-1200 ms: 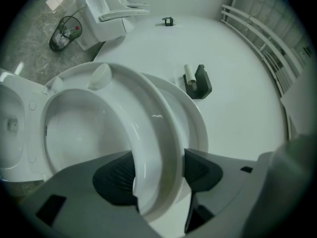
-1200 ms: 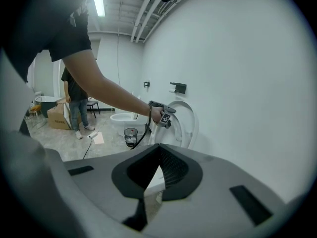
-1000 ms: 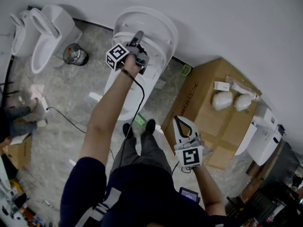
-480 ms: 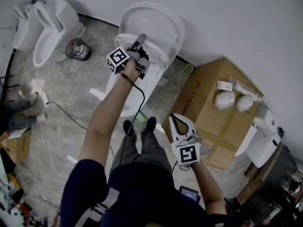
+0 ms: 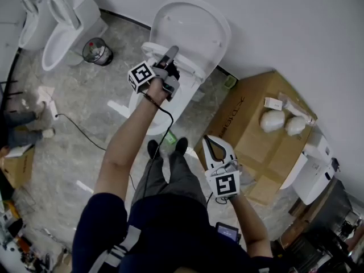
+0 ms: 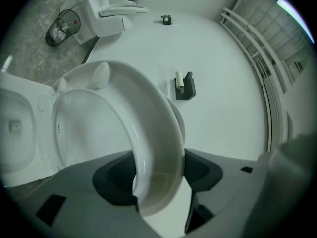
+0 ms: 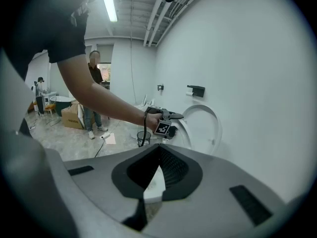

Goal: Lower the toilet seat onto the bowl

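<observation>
left gripper view: the left gripper (image 6: 161, 175) has its fingers clamped on the front rim of the toilet seat (image 6: 148, 133). one dark pad sits against each face of the white ring. the seat stands tipped up, with the bowl (image 6: 17, 123) open at the left edge of the view. a black holder (image 6: 184, 86) hangs on the wall beyond.

head view: the toilet stands at the floor's far edge against the wall, its lid (image 5: 193, 27) leaning back there. the person's left arm reaches straight out to it, the gripper held level at the seat's rim. the right arm is bent at the side, carrying the right gripper (image 5: 211, 144) low near a cardboard box (image 5: 256, 124) and well apart from the toilet.

right gripper view: the fingers are closed tip to tip with nothing between them, and they tilt downward. the outstretched left arm and the raised seat are in sight across the room.

the step in hand looks to be swinging the seat down. it probably goes best if the left hand follows the hinge's arc. the hold should stay firm enough that the rim cannot slip, and the descent slow so the seat does not slam. the fingers would let go only once the ring lies flat on the bowl and the lid is left standing.
</observation>
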The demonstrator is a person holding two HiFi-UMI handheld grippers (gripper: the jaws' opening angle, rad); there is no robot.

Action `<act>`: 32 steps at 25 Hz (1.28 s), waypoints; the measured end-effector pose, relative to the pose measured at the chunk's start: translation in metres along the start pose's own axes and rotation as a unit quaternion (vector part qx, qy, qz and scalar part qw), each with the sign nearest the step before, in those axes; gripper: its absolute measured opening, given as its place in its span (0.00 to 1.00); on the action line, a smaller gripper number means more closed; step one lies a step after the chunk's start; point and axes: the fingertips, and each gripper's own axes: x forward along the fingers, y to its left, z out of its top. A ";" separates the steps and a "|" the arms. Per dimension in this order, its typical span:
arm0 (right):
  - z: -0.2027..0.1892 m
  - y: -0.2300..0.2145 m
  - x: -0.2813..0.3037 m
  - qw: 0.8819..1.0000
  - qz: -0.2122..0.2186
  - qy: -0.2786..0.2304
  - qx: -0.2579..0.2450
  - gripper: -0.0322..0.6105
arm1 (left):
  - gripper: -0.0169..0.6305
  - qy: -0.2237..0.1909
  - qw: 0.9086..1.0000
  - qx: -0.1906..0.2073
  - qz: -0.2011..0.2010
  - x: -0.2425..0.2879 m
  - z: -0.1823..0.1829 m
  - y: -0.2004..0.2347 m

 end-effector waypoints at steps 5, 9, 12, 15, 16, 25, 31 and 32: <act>0.002 0.009 0.001 1.000 0.009 -0.004 -0.005 0.08 | 0.47 0.005 1.000 -0.011 -0.008 -0.021 -0.006 0.001; 0.003 0.017 0.003 1.000 0.018 -0.002 -0.010 0.08 | 0.47 0.010 1.000 -0.007 -0.016 -0.036 -0.007 0.000; 0.002 0.022 0.004 1.000 0.022 -0.001 -0.012 0.08 | 0.47 0.012 1.000 -0.010 -0.019 -0.048 -0.010 0.001; 0.001 0.028 0.003 1.000 0.027 0.000 -0.015 0.08 | 0.47 0.015 1.000 -0.008 -0.016 -0.062 -0.012 0.006; 0.001 0.030 0.003 0.999 0.029 0.000 -0.016 0.08 | 0.47 0.016 1.000 -0.008 -0.016 -0.067 -0.013 0.007; 0.002 0.049 0.006 0.999 0.047 -0.001 -0.021 0.08 | 0.48 0.020 1.000 0.014 -0.002 -0.109 -0.018 0.020; 0.000 0.064 0.007 0.998 0.058 0.003 -0.026 0.08 | 0.47 0.018 1.000 0.024 0.006 -0.133 -0.021 0.028; -0.001 0.066 0.008 0.998 0.059 0.004 -0.025 0.08 | 0.47 0.017 1.000 0.025 0.008 -0.136 -0.021 0.029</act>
